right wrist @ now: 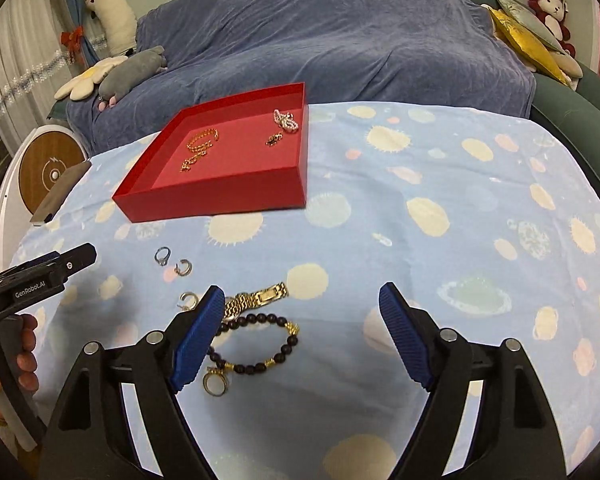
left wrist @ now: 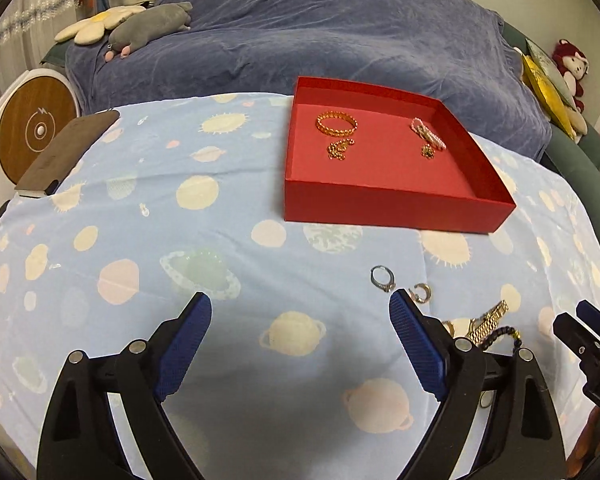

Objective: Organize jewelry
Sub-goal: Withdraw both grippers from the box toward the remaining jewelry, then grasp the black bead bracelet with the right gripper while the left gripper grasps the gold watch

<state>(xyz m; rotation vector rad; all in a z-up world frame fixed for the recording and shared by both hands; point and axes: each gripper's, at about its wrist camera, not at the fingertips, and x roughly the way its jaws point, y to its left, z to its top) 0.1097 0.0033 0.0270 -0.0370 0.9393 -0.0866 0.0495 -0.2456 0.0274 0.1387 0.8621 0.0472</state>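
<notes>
A red tray (left wrist: 384,202) (right wrist: 220,196) on the blue planet-print cloth holds a gold bangle (left wrist: 337,124), a gold chain (left wrist: 340,149) (right wrist: 199,148), a pearl piece (left wrist: 429,133) (right wrist: 285,120) and a small gold charm (right wrist: 274,138). Loose on the cloth lie a silver ring (left wrist: 382,278) (right wrist: 162,256), hoop earrings (left wrist: 420,293) (right wrist: 183,267), a gold watch (right wrist: 256,298) (left wrist: 488,320), a dark bead bracelet (right wrist: 260,344) and a gold ring (right wrist: 215,383). My left gripper (left wrist: 300,304) is open and empty, left of this jewelry. My right gripper (right wrist: 302,296) is open and empty over the bracelet.
A dark flat object (left wrist: 68,152) lies at the table's left edge beside a round wooden-faced device (left wrist: 36,128). A blue-covered sofa (right wrist: 340,48) with plush toys stands behind the table.
</notes>
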